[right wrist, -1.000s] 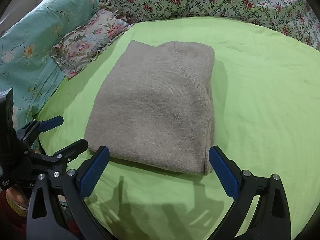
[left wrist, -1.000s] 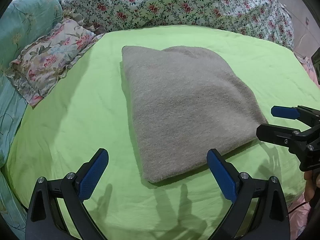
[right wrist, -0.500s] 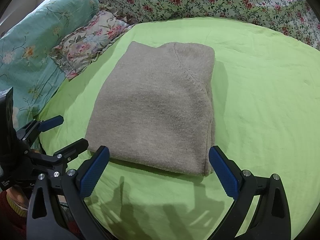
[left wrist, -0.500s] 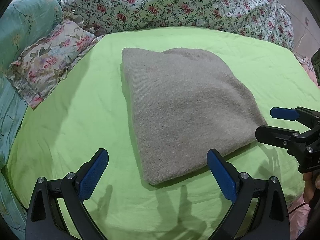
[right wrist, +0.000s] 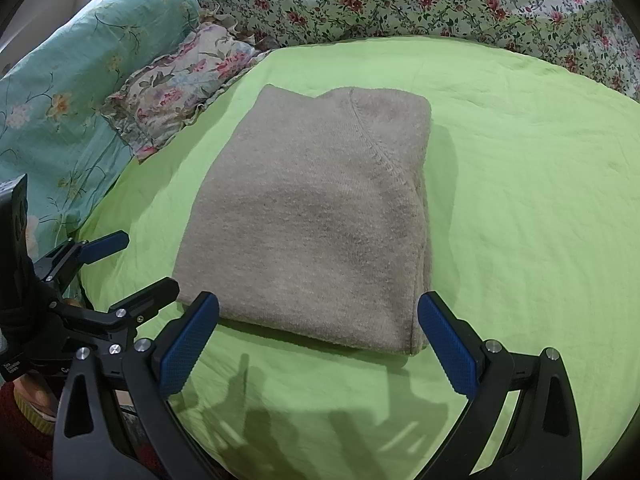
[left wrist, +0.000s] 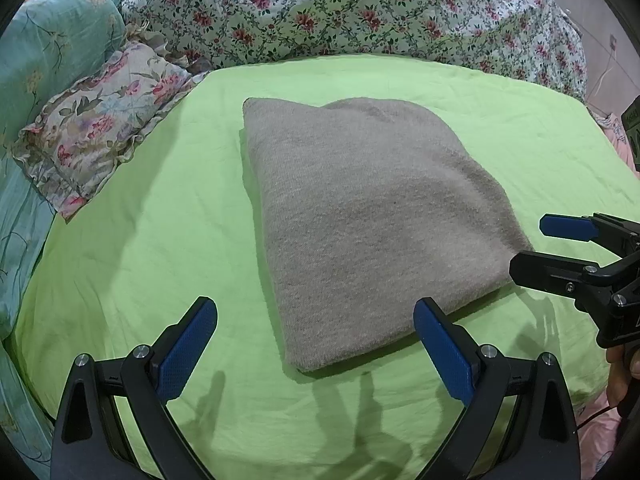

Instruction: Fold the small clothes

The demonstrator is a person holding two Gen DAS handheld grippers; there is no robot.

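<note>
Hovering near the folded grey sweater [left wrist: 360, 216] on the green bedsheet [left wrist: 140, 240], left gripper [left wrist: 316, 344] and right gripper [right wrist: 318, 336] both gape wide, holding nothing; sweater's long axis runs near-to-far, right gripper nearer.

Our left gripper [left wrist: 316, 344] and right gripper [right wrist: 318, 342] share one build: black angular frames with triangular cut-outs, silver screw heads, and fingers [left wrist: 188, 350] faced with textured blue pads. A dark red sleeve [right wrist: 12, 412] shows.
</note>
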